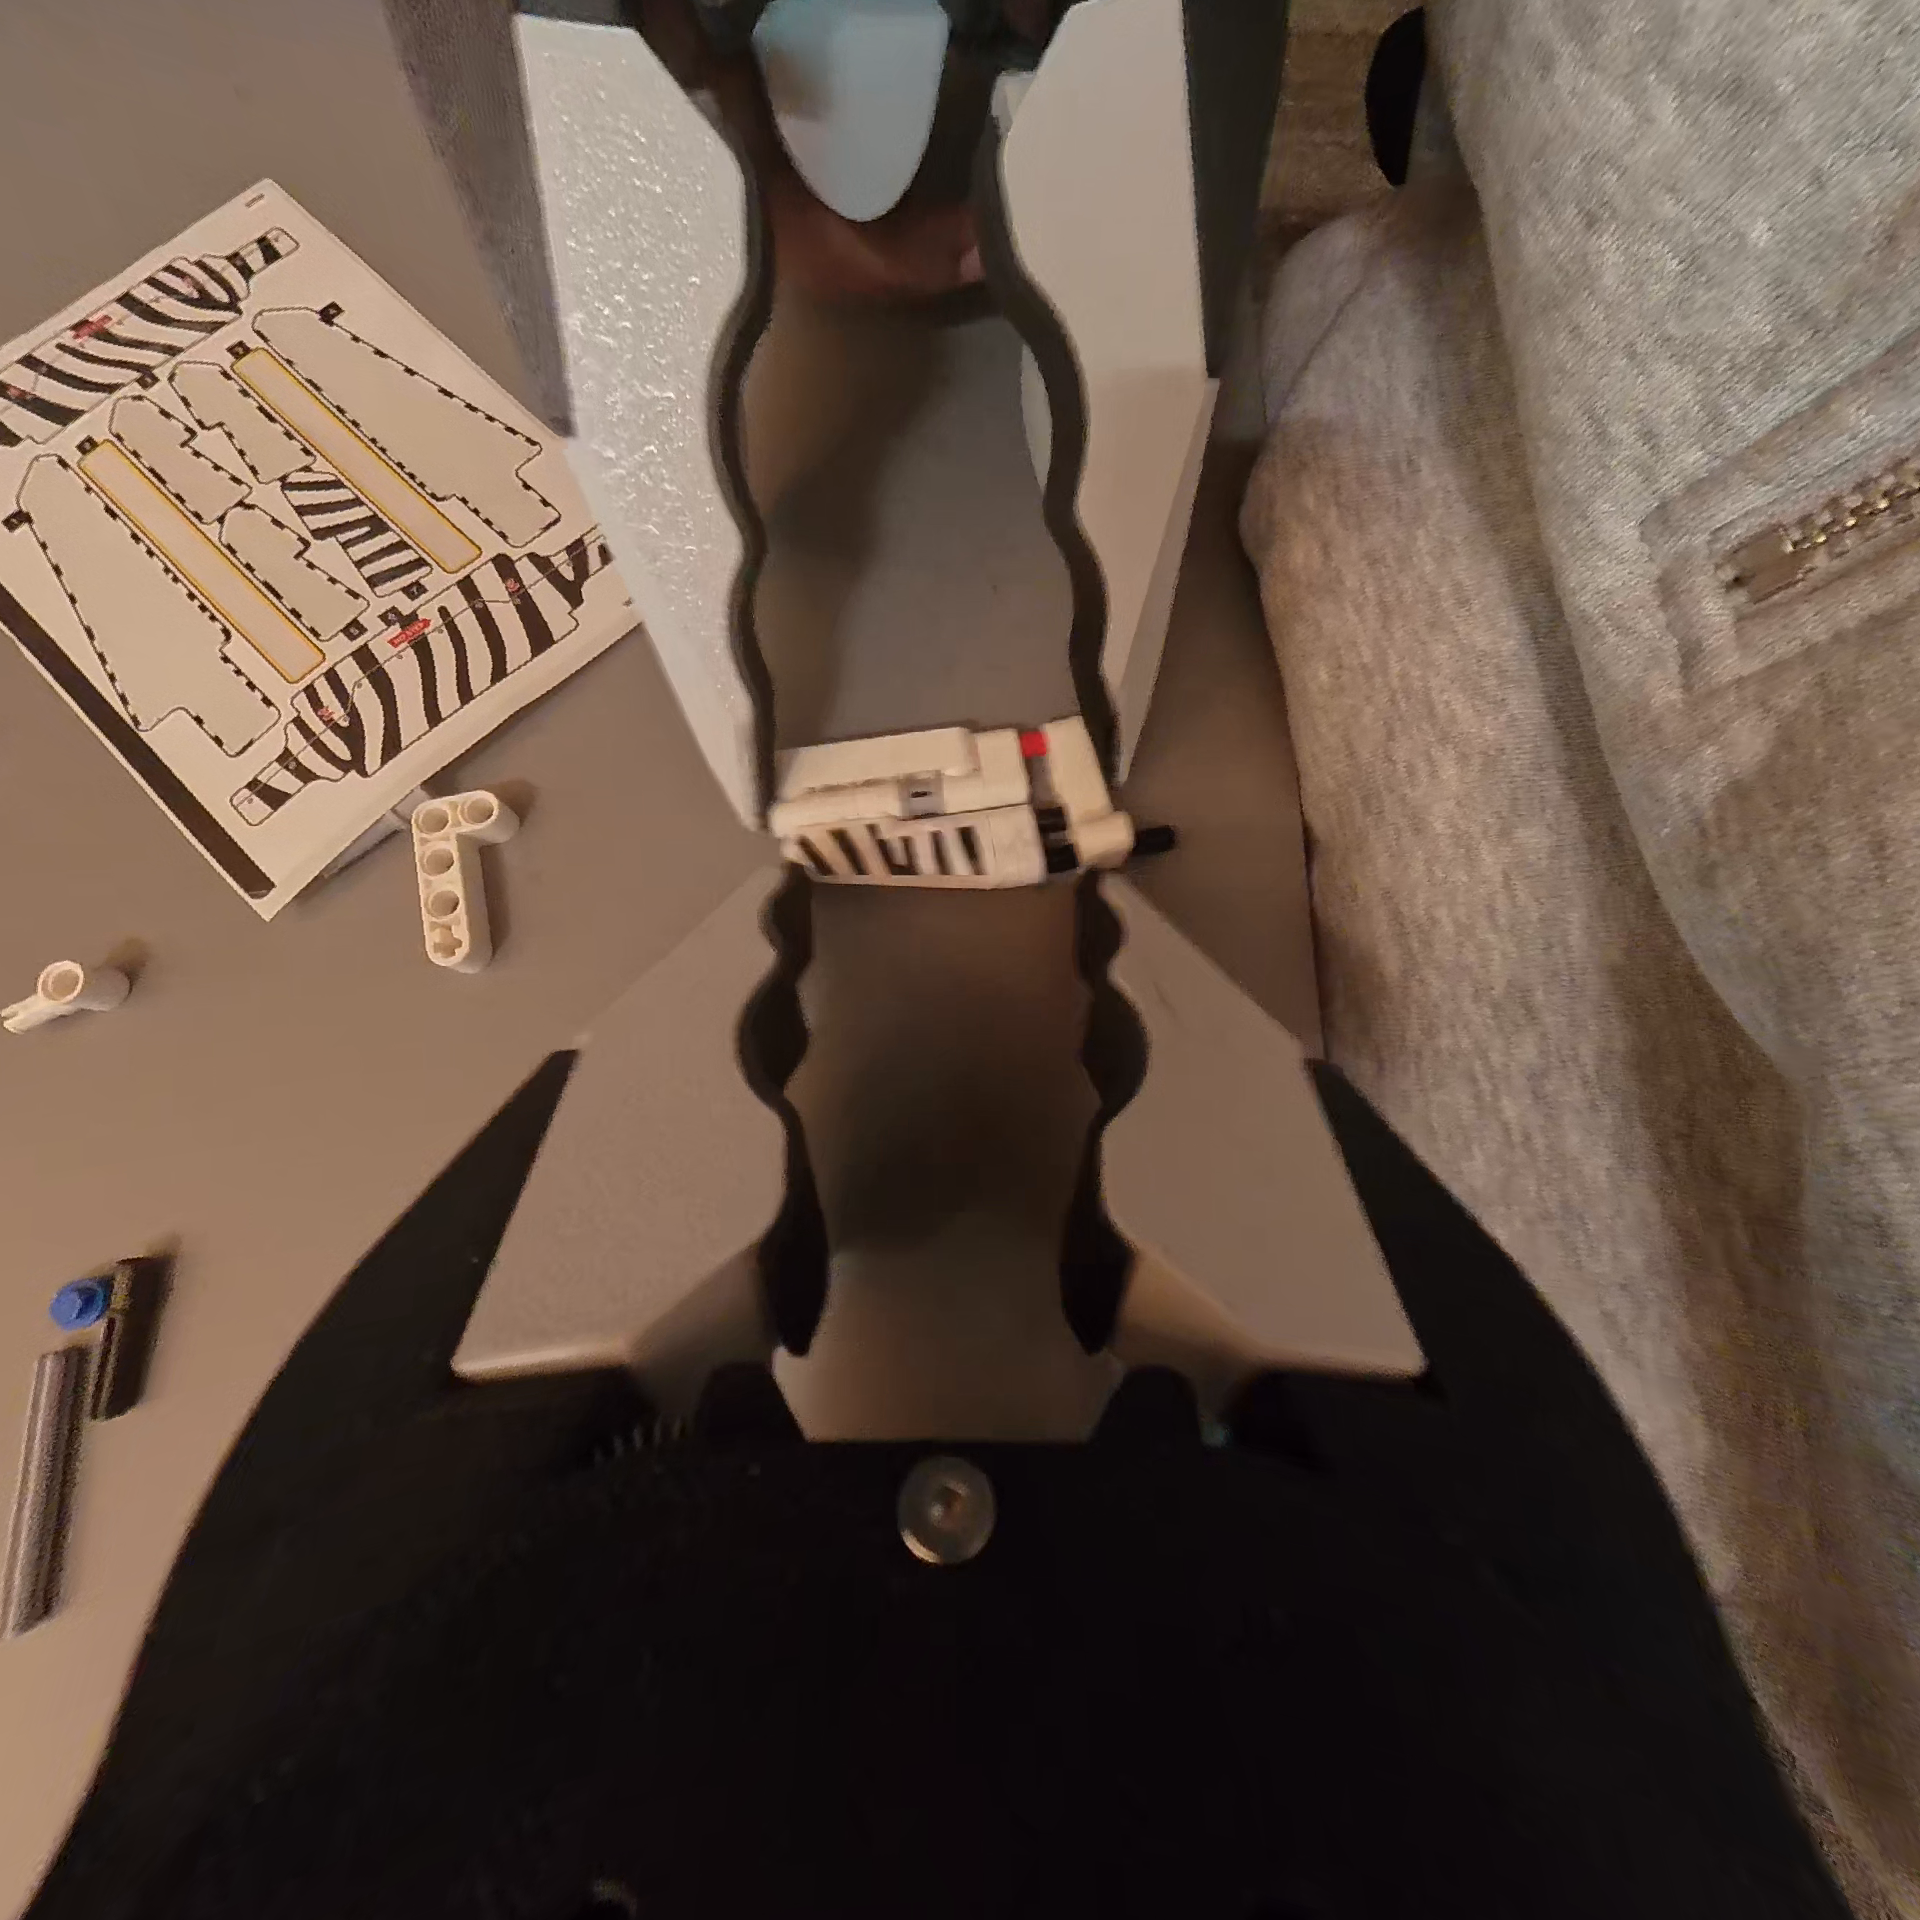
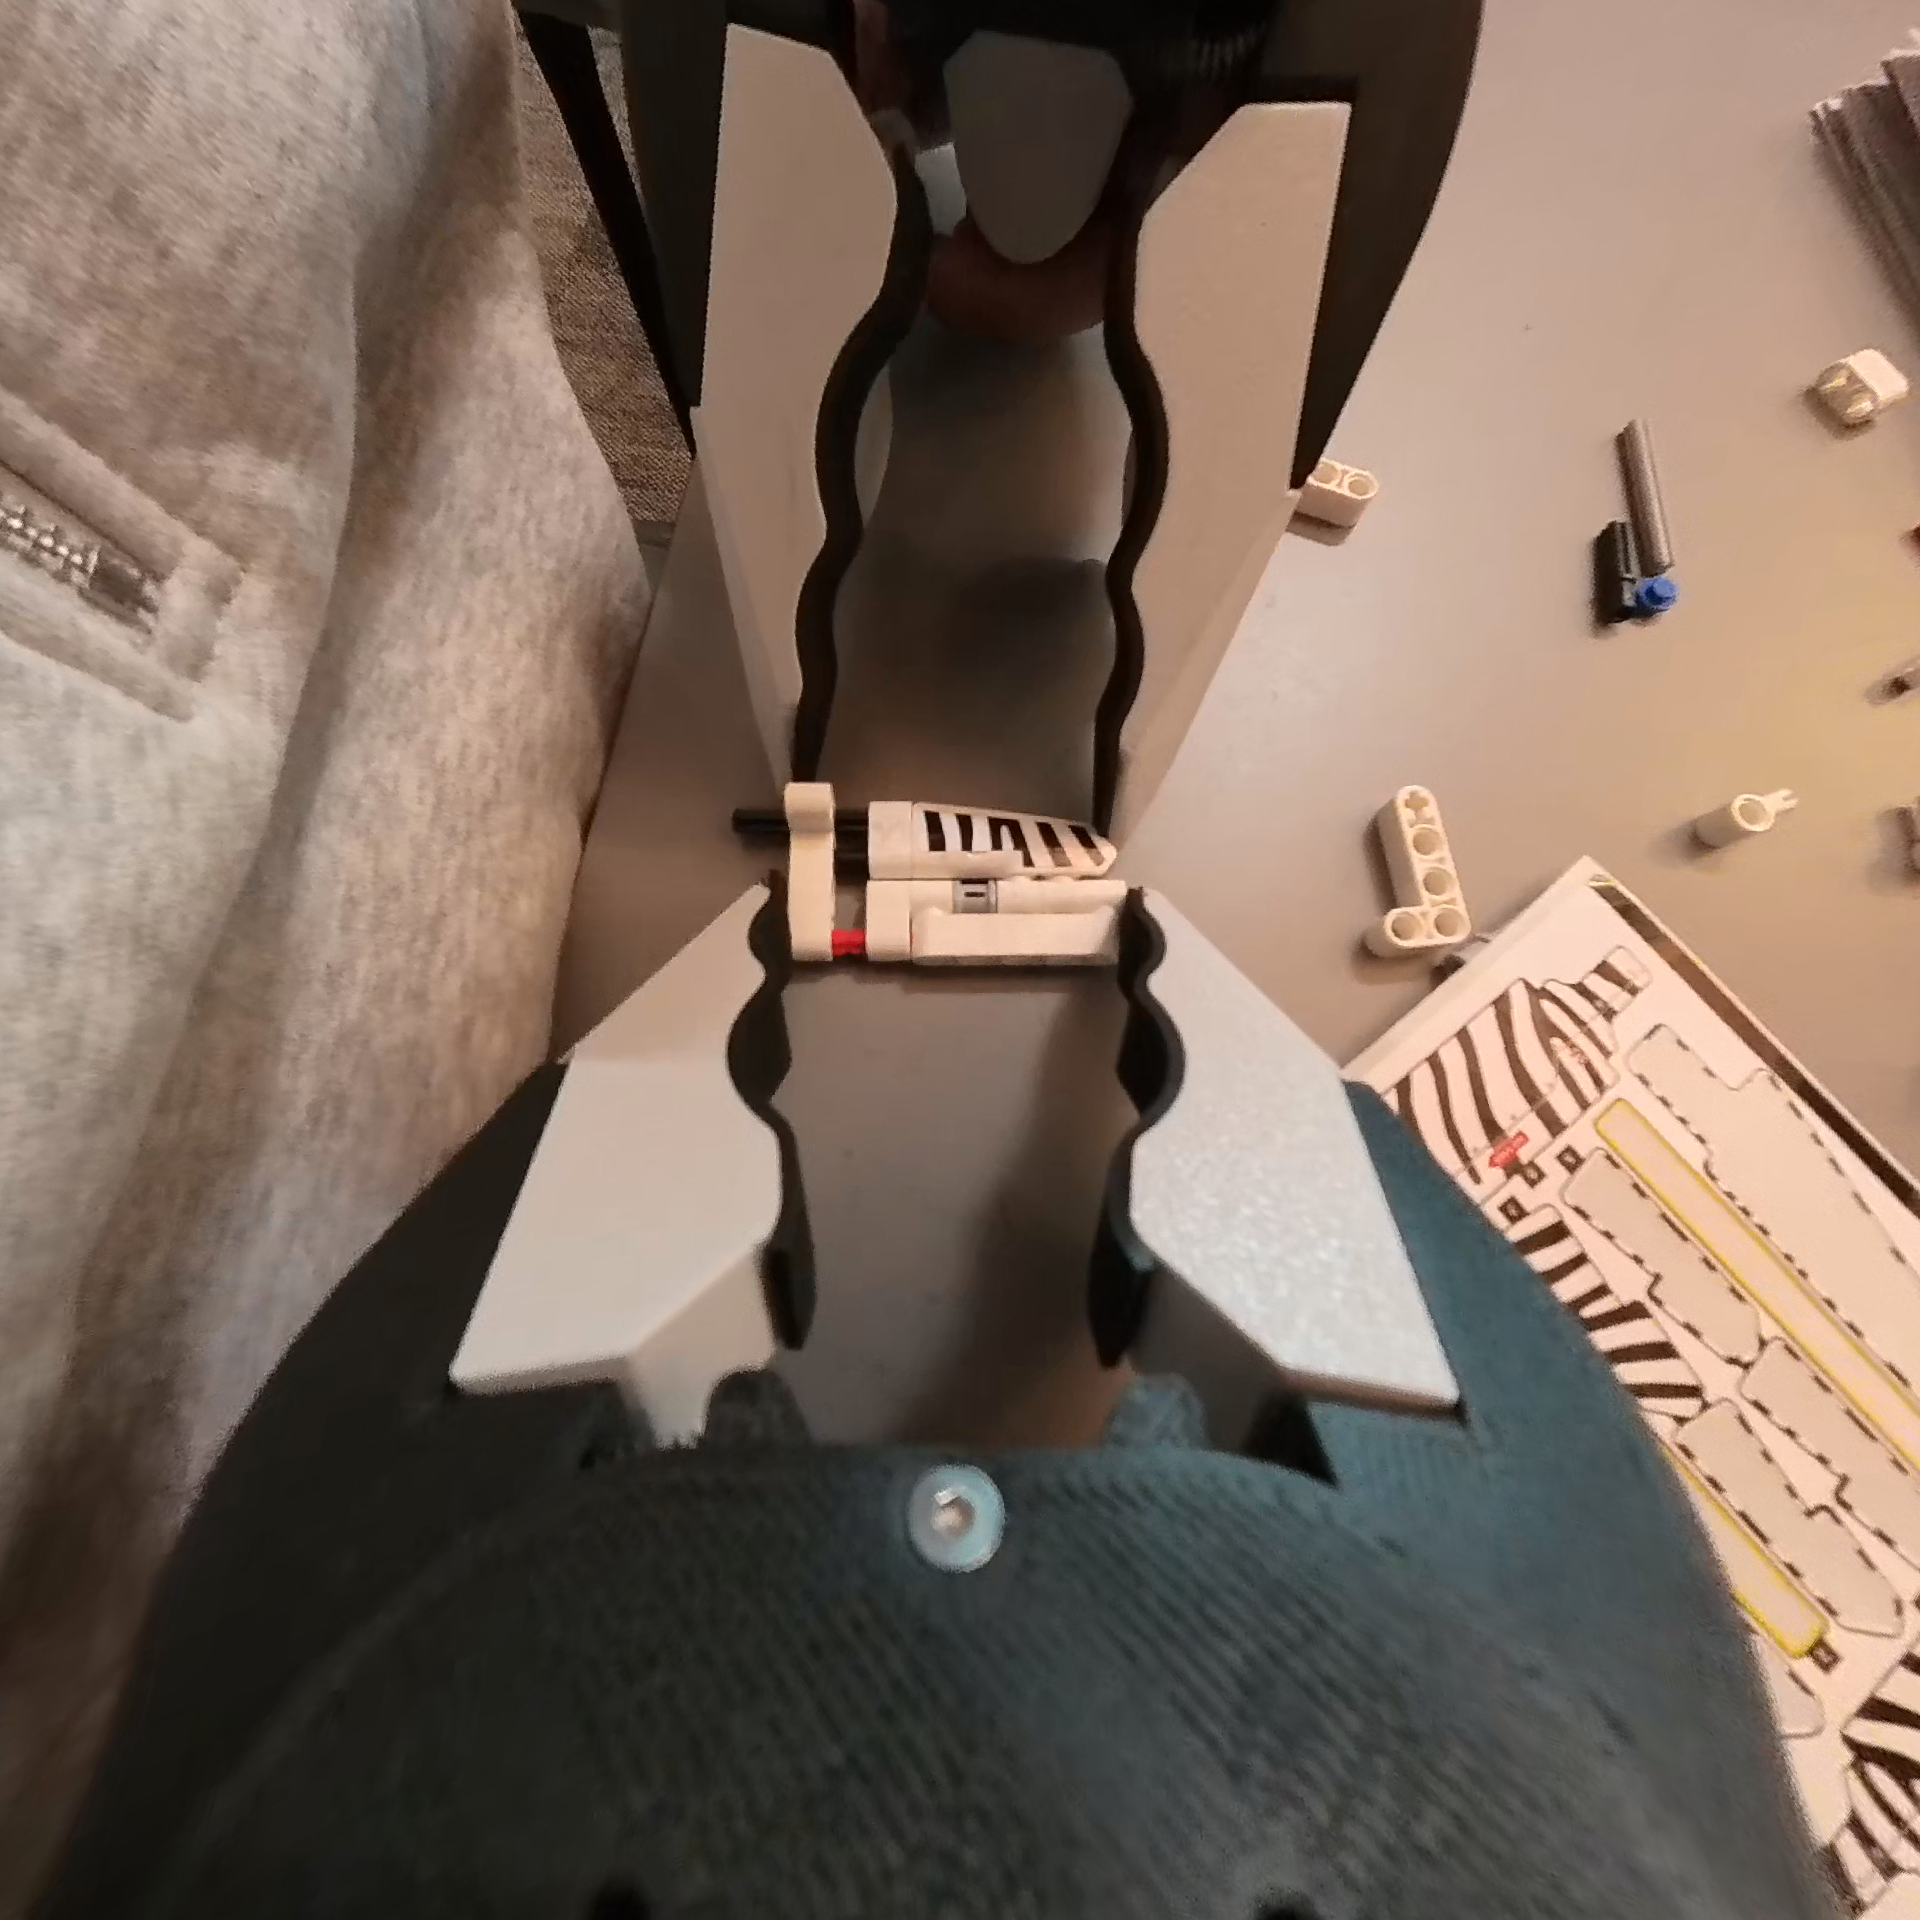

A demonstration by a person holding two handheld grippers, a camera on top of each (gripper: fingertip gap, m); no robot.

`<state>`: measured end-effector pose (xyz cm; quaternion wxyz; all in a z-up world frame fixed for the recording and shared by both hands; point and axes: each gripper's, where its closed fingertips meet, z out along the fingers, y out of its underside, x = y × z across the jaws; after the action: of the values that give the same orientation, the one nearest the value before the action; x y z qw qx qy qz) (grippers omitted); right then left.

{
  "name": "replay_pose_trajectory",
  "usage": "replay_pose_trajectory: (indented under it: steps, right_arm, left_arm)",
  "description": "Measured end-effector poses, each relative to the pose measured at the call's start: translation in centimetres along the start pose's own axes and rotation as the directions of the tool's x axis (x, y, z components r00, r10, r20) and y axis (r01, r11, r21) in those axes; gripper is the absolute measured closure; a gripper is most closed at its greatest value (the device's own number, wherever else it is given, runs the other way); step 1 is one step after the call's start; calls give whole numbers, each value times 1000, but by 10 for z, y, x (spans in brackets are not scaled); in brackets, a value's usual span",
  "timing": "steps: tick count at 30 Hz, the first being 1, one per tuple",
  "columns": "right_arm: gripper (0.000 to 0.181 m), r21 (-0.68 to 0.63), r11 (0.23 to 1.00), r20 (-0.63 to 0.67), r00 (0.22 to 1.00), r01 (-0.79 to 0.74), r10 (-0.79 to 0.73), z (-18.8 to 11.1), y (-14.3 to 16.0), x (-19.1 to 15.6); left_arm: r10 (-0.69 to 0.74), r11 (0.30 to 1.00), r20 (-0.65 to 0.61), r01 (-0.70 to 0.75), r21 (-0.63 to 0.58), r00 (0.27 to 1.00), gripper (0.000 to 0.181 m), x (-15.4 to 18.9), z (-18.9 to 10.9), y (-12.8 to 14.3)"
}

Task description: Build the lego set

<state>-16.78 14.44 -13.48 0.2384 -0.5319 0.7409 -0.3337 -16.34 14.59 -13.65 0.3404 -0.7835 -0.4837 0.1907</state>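
Observation:
A small white lego assembly hangs above the grey table, held between both grippers, which face each other tip to tip. My left gripper is shut on its zebra-striped half. My right gripper is shut on its plain white half, which has a red pin end. A black axle sticks out of one side. The two halves lie pressed against each other. The right gripper comes in from the top of the left wrist view, and the left gripper from the top of the right wrist view.
A zebra-striped sticker sheet lies on the table. Near it lie a white L-shaped beam, a small white connector, a black piece with a blue pin and a grey axle. A person's grey zipped garment is close alongside.

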Motion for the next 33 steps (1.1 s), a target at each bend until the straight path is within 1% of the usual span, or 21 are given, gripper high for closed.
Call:
replay_pose_trajectory:
  steps: [1,2,18,19,20,22,23,24,26,29,33]
  right_arm:
    - [118,1,1000,19,1000,3,-3,0,0,-3]
    - [118,-1,1000,20,1000,10,-10,1,-1,-4]
    - [118,1,1000,1,1000,-9,9,0,-2,-3]
    - [118,1,1000,0,1000,-8,8,0,-2,-4]
    - [118,1,1000,-1,1000,-7,7,0,-2,-4]
    - [118,1,1000,0,1000,-8,8,0,-2,-4]
    - [118,1,1000,-1,1000,-7,7,0,-2,-4]
    - [118,1,1000,0,1000,-8,8,0,-2,-4]
    - [118,2,1000,0,1000,-9,9,0,-2,-4]
    - [118,2,1000,1,1000,-9,9,0,-2,-4]
    - [118,2,1000,0,1000,-9,9,0,-2,-4]
  left_arm:
    - [-1,1000,2,1,6,1000,138,-2,0,0]
    - [-9,1000,-1,9,6,1000,138,-1,-1,-1]
    - [-61,998,3,61,4,998,133,2,-2,0]
    - [-34,999,-85,35,10,996,108,15,-4,0]
    - [-39,999,-103,40,9,994,102,17,-4,0]
    - [-46,999,-109,48,13,993,103,17,-5,-1]
    - [-47,999,-94,48,11,994,106,15,-4,0]
    - [-47,999,-66,48,9,997,112,12,-3,-1]
    - [-35,999,-26,35,2,999,117,9,-2,0]
    - [-23,1000,-9,23,-2,1000,118,8,-1,0]
    - [-53,999,-33,53,10,998,114,9,-1,-2]
